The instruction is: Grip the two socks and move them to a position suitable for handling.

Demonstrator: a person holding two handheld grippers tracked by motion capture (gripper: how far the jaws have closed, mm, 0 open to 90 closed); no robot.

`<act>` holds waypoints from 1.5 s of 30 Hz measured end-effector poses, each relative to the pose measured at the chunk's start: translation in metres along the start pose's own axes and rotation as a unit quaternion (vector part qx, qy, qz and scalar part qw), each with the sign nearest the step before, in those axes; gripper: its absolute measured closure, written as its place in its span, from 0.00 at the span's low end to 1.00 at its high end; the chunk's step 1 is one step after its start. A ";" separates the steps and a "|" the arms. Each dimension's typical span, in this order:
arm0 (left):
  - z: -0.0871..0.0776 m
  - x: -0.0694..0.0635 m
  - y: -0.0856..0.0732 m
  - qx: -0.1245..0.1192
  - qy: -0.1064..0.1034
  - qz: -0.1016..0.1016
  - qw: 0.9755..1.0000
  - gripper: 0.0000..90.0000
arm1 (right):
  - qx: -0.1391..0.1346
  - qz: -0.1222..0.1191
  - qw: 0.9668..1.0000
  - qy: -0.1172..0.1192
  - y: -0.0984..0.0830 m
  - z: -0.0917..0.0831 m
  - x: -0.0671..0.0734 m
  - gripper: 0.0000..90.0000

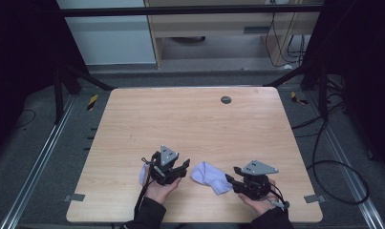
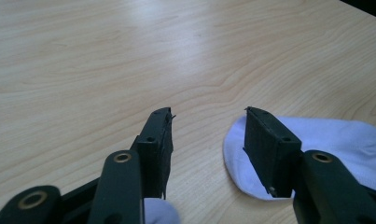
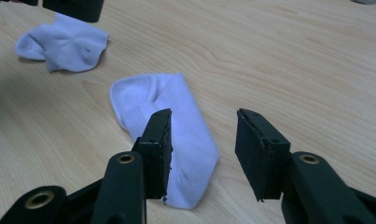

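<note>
Socks are your concern: one white sock [image 1: 210,177] lies flat near the worktop's [image 1: 190,119] front edge between your two grippers, its long axis running from your left gripper [image 1: 183,168] toward your right gripper [image 1: 231,175], which sits nearer, touching its end. Both grippers' jaws stand spread, pinching nothing; a second, crumpled white sock [image 3: 64,43] lies under your left hand. No writing is legible anywhere.

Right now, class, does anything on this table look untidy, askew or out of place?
Yes. The two white socks are apart, not paired: one lies flat between the tools, the other is crumpled in a heap beside the left tool. No damage or spills that I can see.
</note>
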State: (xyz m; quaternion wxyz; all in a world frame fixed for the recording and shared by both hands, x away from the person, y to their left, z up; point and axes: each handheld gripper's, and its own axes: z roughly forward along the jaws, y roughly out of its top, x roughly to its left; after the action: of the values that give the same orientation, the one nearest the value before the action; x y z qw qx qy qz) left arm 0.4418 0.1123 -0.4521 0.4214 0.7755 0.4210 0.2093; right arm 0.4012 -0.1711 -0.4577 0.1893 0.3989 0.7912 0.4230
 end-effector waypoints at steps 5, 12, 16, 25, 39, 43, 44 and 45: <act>0.007 -0.006 -0.008 0.014 -0.001 0.007 1.000 0.60 | 0.007 -0.007 1.000 0.005 -0.004 0.004 0.004 0.65; 0.019 -0.014 -0.019 0.033 0.002 0.013 0.999 0.63 | 0.015 -0.011 1.000 0.015 -0.008 0.009 0.009 0.68; 0.027 -0.019 -0.024 0.042 -0.001 0.012 0.999 0.64 | 0.023 -0.016 0.999 0.025 -0.013 0.014 0.013 0.71; 0.034 -0.023 -0.029 0.054 -0.002 0.011 0.998 0.69 | 0.044 -0.025 0.998 0.041 -0.018 0.023 0.020 0.72; 0.041 -0.026 -0.035 0.068 -0.013 -0.002 0.998 0.88 | 0.076 -0.031 0.995 0.054 -0.024 0.035 0.024 0.78; 0.041 -0.027 -0.035 0.068 -0.012 -0.003 0.998 0.93 | 0.084 -0.033 0.994 0.059 -0.025 0.037 0.024 0.81; 0.041 -0.027 -0.035 0.068 -0.012 -0.003 0.998 0.94 | 0.084 -0.031 0.994 0.060 -0.025 0.037 0.024 0.82; 0.041 -0.027 -0.035 0.068 -0.013 -0.005 0.998 0.96 | 0.088 -0.028 0.994 0.064 -0.025 0.037 0.024 0.86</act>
State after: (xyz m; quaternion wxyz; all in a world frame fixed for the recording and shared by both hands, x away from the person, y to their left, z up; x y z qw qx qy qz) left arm 0.4382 0.0802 -0.5031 0.3746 0.8027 0.4328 0.1677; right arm 0.3987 -0.1403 -0.4983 0.1144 0.3638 0.8466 0.3713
